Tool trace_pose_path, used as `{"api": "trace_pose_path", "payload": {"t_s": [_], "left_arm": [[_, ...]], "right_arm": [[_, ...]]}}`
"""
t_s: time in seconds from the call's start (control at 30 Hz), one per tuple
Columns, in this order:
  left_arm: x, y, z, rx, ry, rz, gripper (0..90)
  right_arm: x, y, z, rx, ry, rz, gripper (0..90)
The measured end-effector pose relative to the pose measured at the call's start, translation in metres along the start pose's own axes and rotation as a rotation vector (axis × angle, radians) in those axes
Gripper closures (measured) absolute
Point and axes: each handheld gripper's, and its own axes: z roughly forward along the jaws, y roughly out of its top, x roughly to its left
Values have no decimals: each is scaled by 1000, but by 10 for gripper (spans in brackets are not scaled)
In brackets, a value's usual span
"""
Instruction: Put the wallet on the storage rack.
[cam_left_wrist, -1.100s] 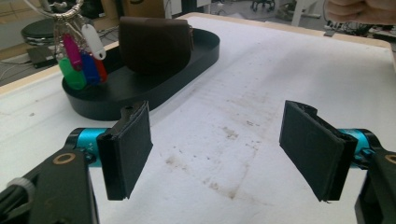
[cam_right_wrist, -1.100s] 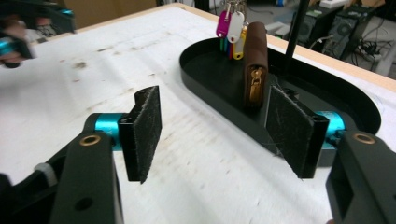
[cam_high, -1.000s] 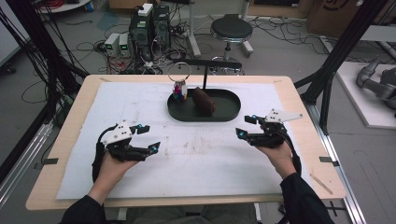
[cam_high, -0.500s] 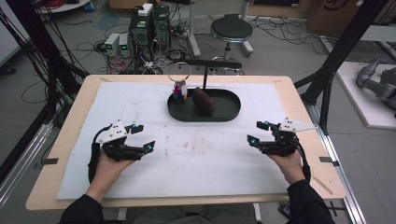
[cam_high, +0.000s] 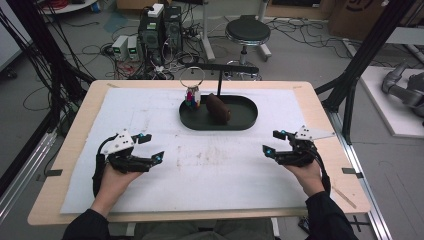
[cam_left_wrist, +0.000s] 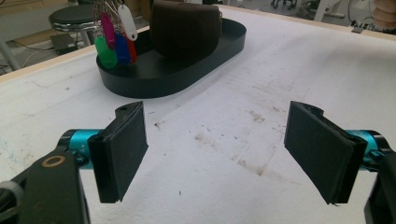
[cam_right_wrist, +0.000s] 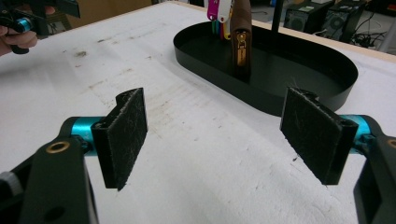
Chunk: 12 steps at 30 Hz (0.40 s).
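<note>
Both hands rest low on the white-covered desk (cam_high: 150, 115), one at each side of the lower half of the high view. The left gripper (cam_high: 152, 148) sits at the lower left with its jaws spread wide and nothing between them; in the left gripper view there is just stained white cover between the two black pads. The right gripper (cam_high: 272, 143) sits at the lower right, its jaws having just been opening, and they now stand wide apart with nothing between them either. Well apart from both, in the upper middle of the high view, lies the black oval tray (cam_high: 245, 120). A brown zipped pouch (cam_high: 218, 108) stands on edge inside it, and just beside that, toward the left end of the tray, hangs a bunch of coloured key tags (cam_high: 192, 98) on a ring (cam_high: 192, 77). A thin black stand (cam_high: 220, 70) rises from the tray.
</note>
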Motion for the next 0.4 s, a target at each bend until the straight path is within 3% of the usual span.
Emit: {"api": "trace_pose_path", "payload": {"t_s": [0.4], "left_arm": [[0, 3, 6, 1, -13, 16, 211]], "right_arm": [[-2, -2, -6, 1, -14, 12, 231]]}}
